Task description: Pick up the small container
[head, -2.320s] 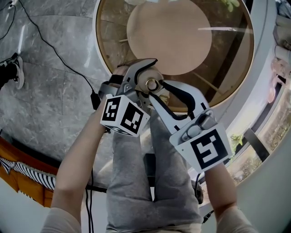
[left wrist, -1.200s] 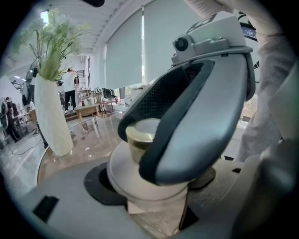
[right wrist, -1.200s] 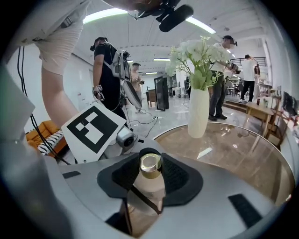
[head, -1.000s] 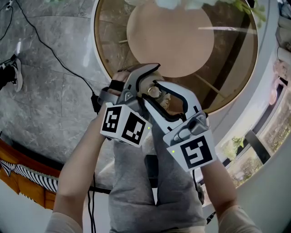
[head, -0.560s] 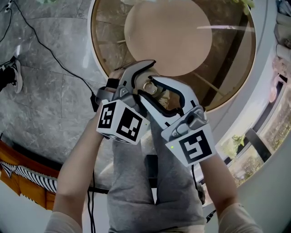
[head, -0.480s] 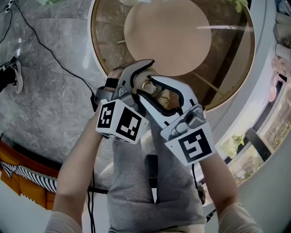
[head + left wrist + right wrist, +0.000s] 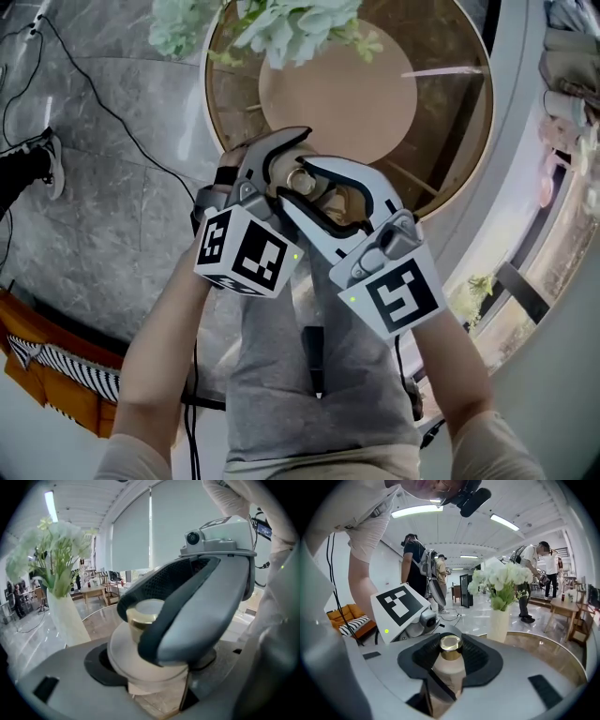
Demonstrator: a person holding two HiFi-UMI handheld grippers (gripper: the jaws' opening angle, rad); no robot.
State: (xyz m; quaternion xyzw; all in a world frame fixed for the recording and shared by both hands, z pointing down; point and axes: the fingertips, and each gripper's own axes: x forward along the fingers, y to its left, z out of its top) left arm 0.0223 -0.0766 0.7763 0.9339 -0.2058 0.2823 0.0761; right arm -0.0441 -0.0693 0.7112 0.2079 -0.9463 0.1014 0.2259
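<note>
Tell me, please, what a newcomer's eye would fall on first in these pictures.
First, the gold-capped small container, clamped mid-picture between the left hand-held gripper and the right hand-held gripper, by the near edge of the round table. Next, the white flowers in a vase on that table, beyond the grippers.

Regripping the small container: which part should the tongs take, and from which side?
Take the small container on its cream body, below the gold cap, coming in level from the side. It stands about upright, and the body is wider; the shiny narrow cap would likely slip or twist.
</note>
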